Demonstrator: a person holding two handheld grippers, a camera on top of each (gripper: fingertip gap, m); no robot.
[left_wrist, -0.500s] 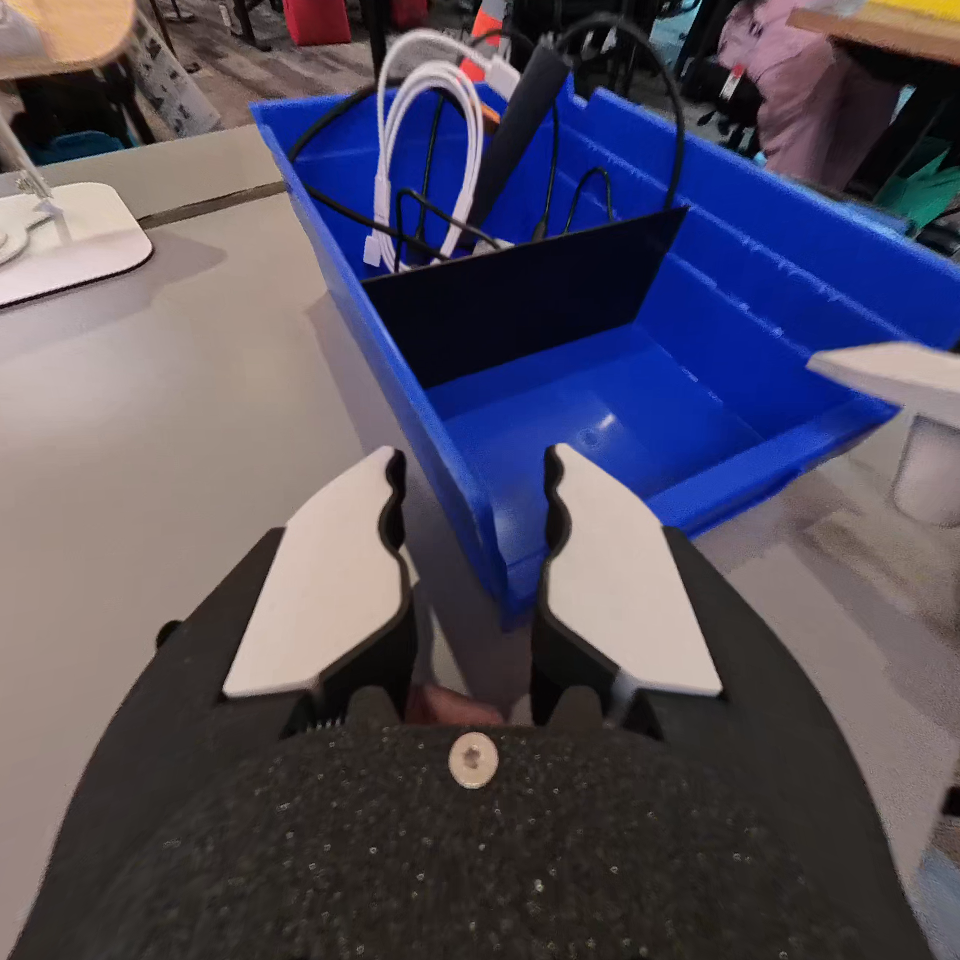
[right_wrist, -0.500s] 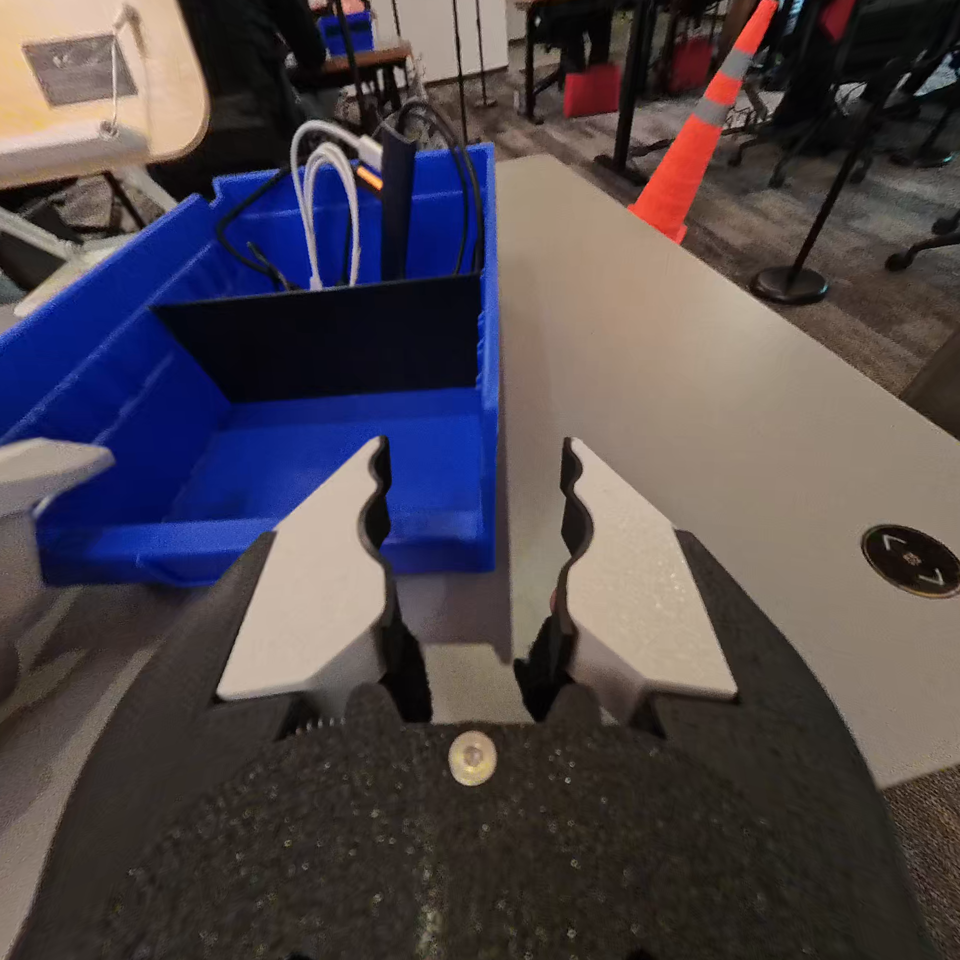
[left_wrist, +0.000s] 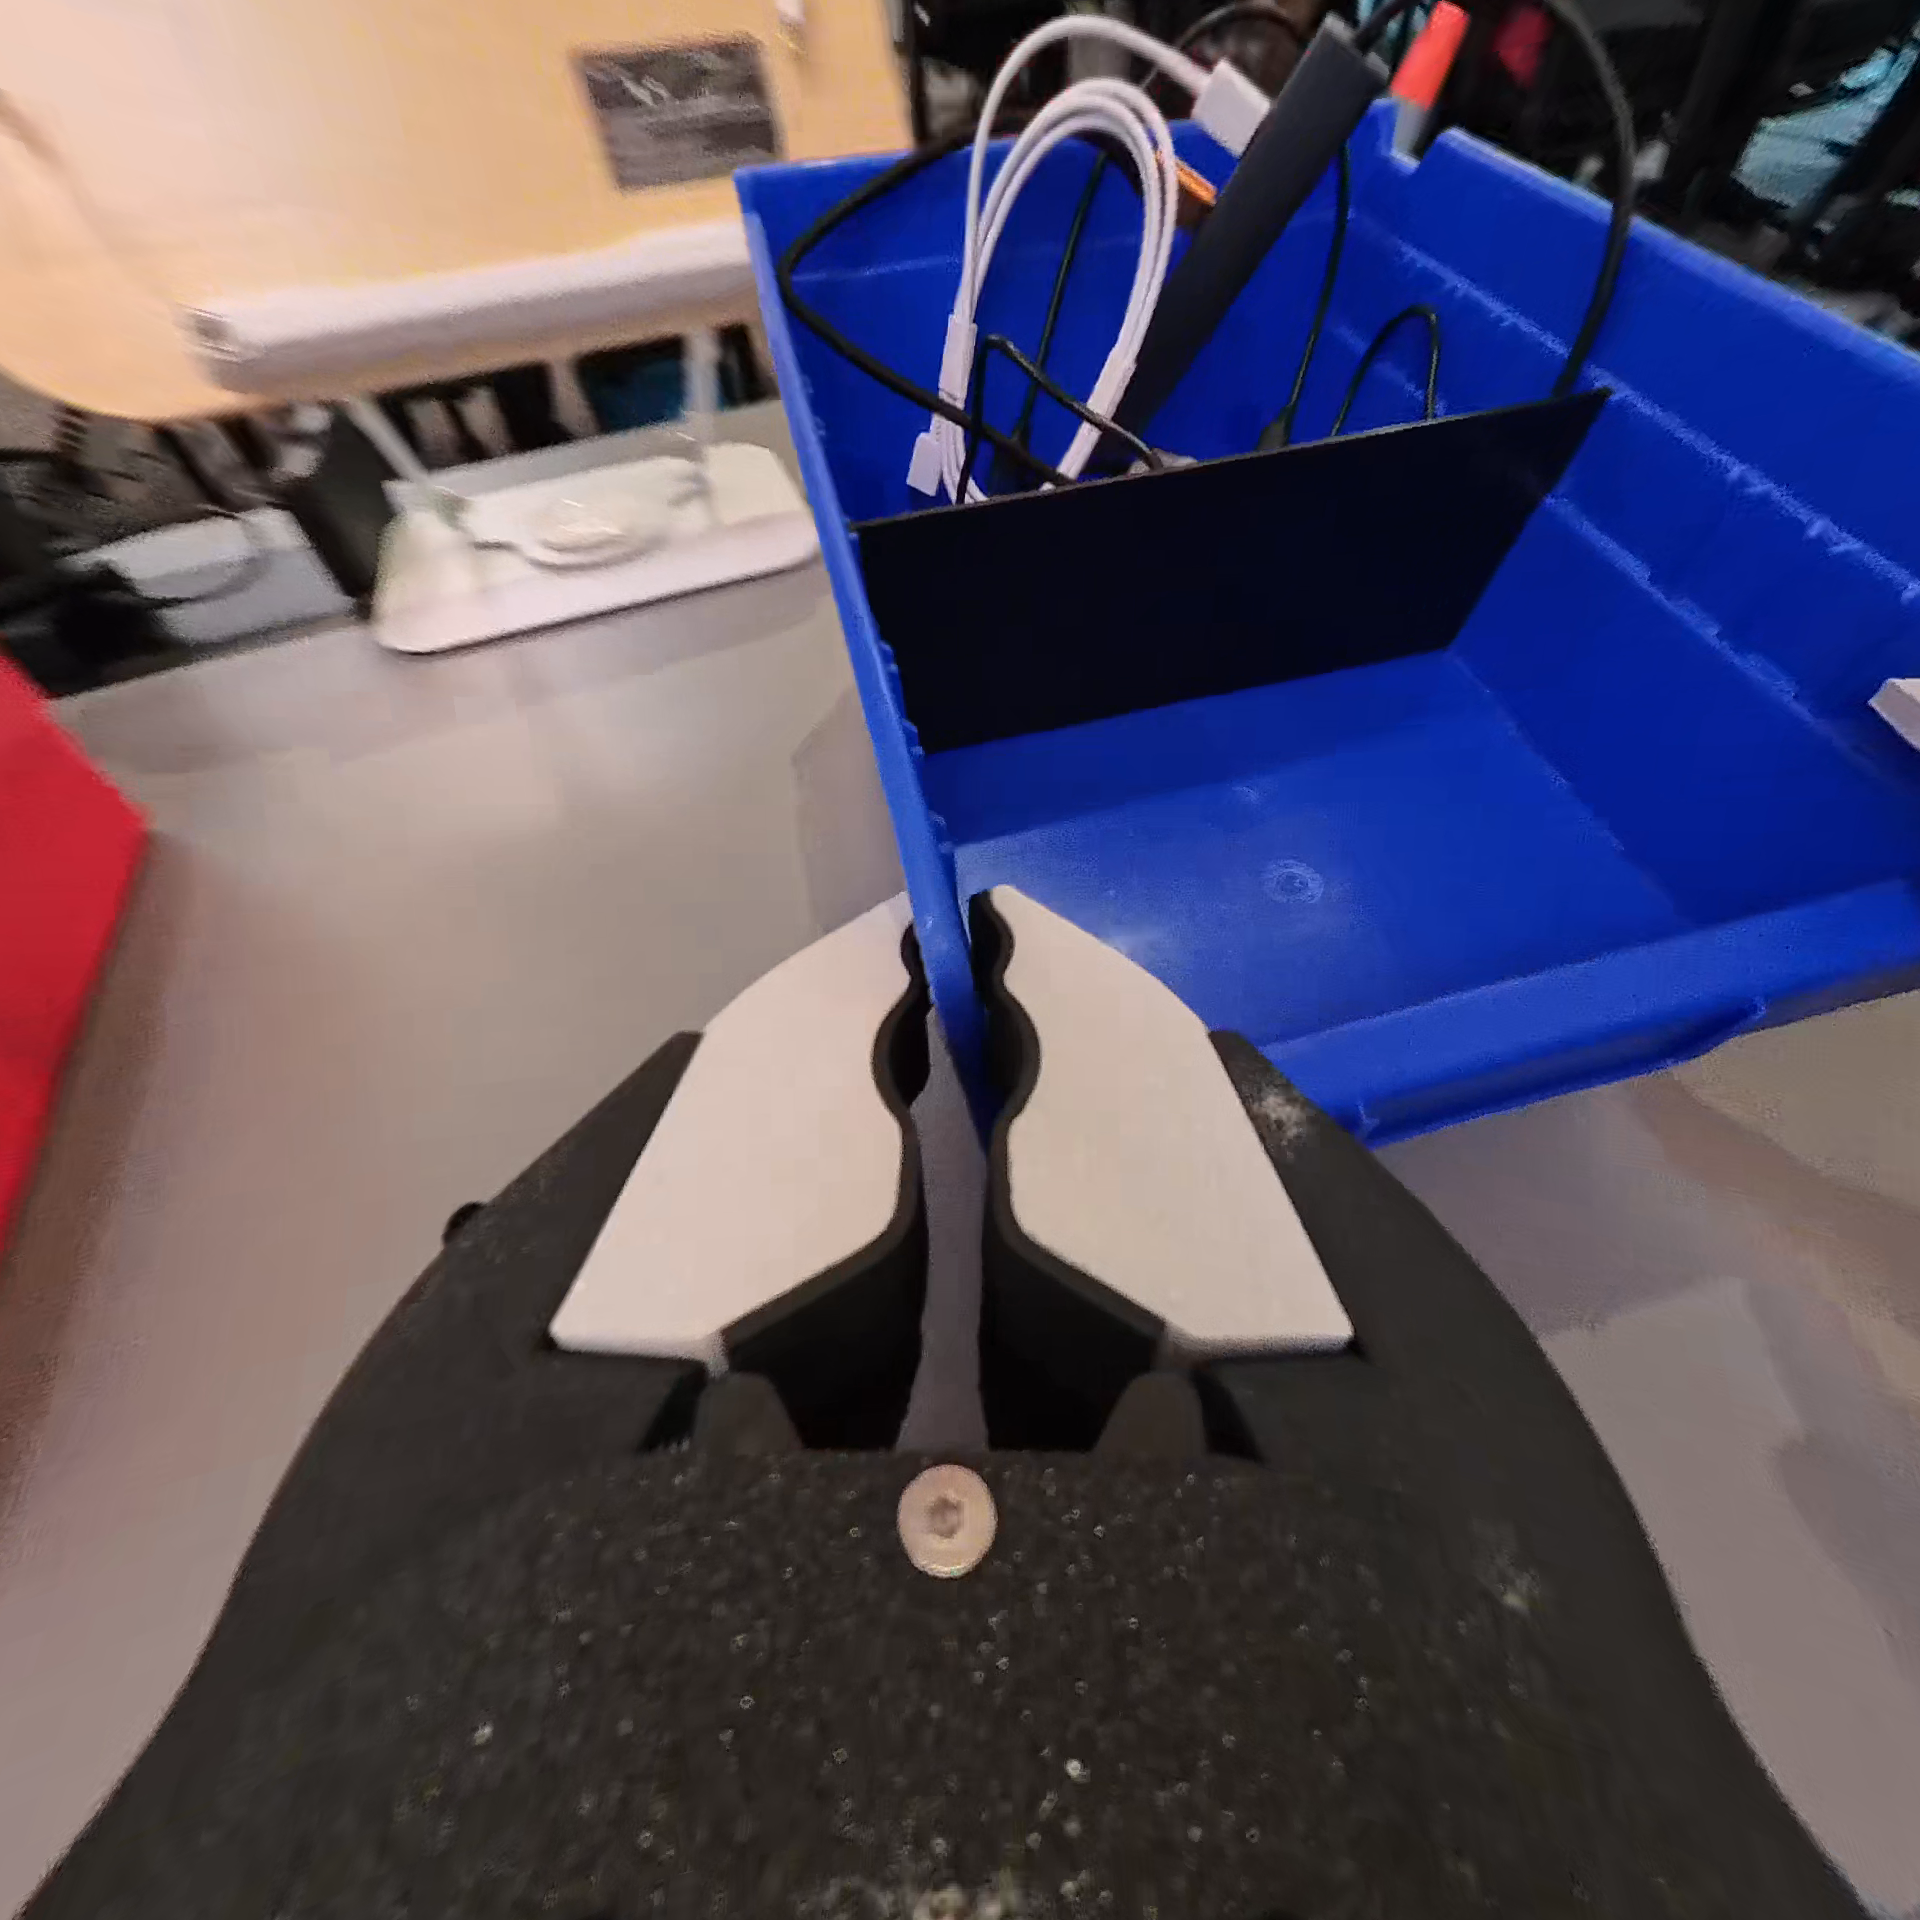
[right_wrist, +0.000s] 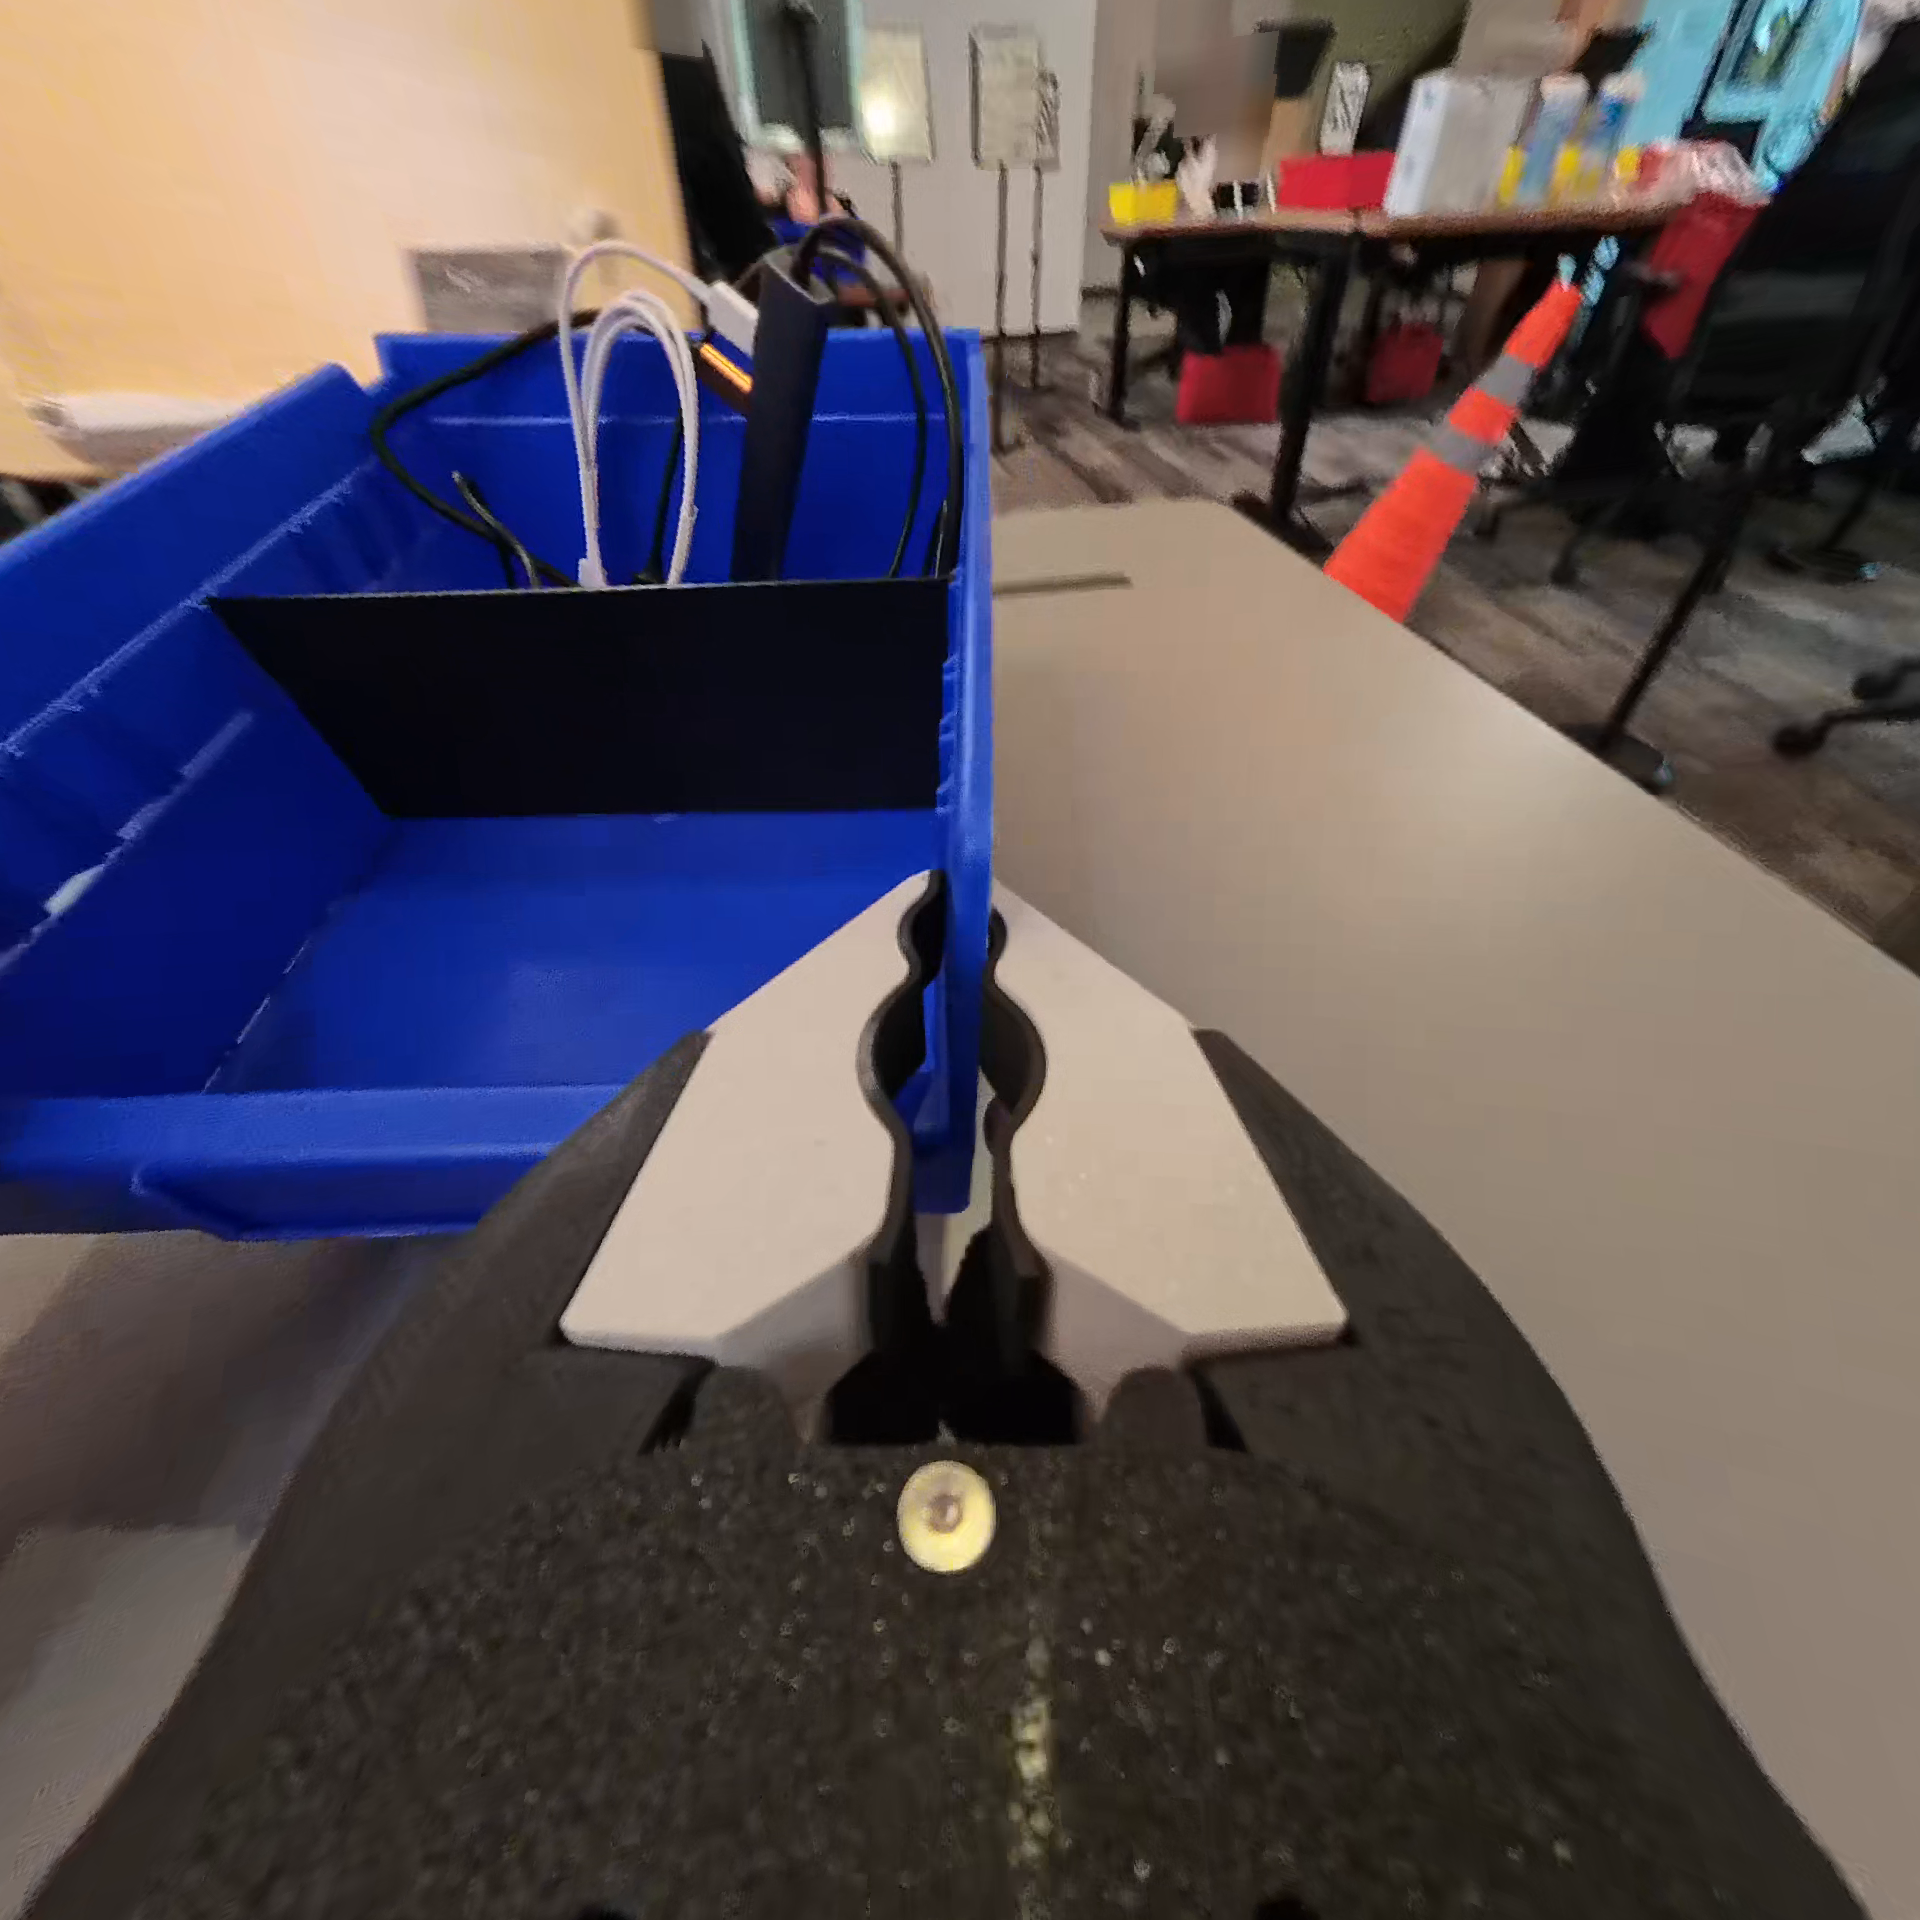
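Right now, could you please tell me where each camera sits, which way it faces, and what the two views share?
Left wrist view: sits on the left gripper, looking forward along its fingers, which are shut on the blue bin's left wall; grey table beside.
Right wrist view: sits on the right gripper, looking forward along its fingers, shut on the bin's right wall; orange cone beyond.
Shared: the bin, its dark divider, white cable and black cables behind.
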